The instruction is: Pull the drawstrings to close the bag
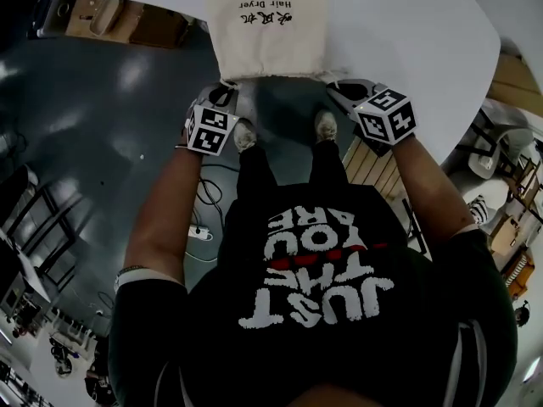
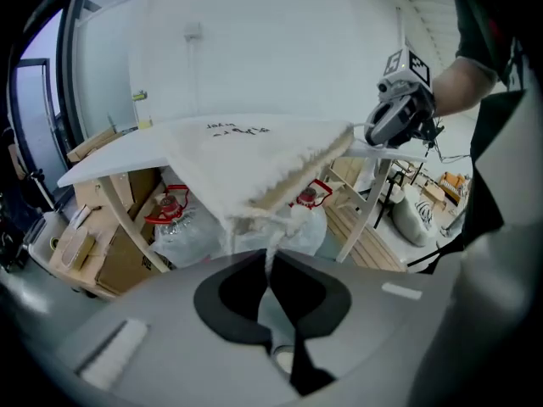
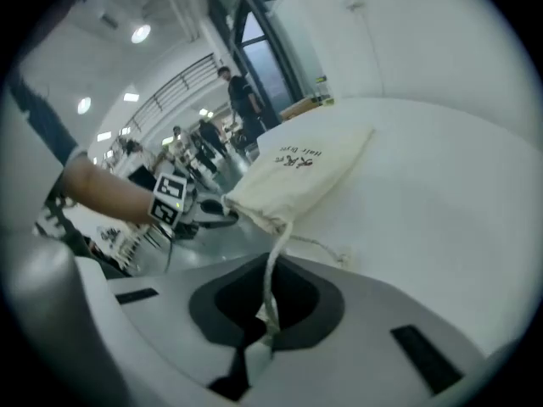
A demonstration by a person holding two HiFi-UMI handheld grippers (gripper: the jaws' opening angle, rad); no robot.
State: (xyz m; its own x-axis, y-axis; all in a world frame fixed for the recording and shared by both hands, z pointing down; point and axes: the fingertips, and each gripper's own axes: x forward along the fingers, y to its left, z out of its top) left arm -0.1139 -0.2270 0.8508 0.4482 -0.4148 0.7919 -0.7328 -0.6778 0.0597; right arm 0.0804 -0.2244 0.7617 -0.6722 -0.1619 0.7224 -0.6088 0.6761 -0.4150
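**Head view**
- Bag: a cream cloth bag (image 1: 267,24) with black print lies flat at upper centre on the white table (image 1: 407,32). Its mouth is at the table edge nearest the person.
- Left gripper: the left gripper (image 1: 227,90) sits at the bag's lower left corner, with its marker cube just below.
- Right gripper: the right gripper (image 1: 341,89) sits at the bag's lower right corner, with its cube to the lower right.
- Person: a black shirt with white lettering fills the lower half of the frame. Two shoes (image 1: 244,134) stand on the grey floor between the grippers.

**Left gripper view**
- Left gripper: at lower centre, the left gripper (image 2: 273,295) has its jaws pinched together on the left drawstring (image 2: 271,248).
- Left drawstring: it runs straight up from the pads to the bag's puckered corner.
- Bag: the bag (image 2: 246,164) is mid-frame, and its near corner hangs just past the table (image 2: 110,155) edge.
- Right gripper: the right gripper (image 2: 377,132) is at upper right, at the bag's other corner.
- Under the table: water bottles (image 2: 178,223) with red handles, and cardboard boxes (image 2: 119,261) at lower left.

**Right gripper view**
- Right gripper: at lower centre, the right gripper (image 3: 263,329) has its jaws clamped together on the right drawstring (image 3: 273,265).
- Right drawstring: it rises from the pads to the bunched mouth of the bag.
- Bag: the bag (image 3: 301,172) lies at centre on the table (image 3: 441,193).
- Thin cord: a thin cord (image 3: 327,246) lies loose on the table just beside the mouth.
- Left gripper: the left gripper (image 3: 216,214) is at mid left, at the mouth's far corner.
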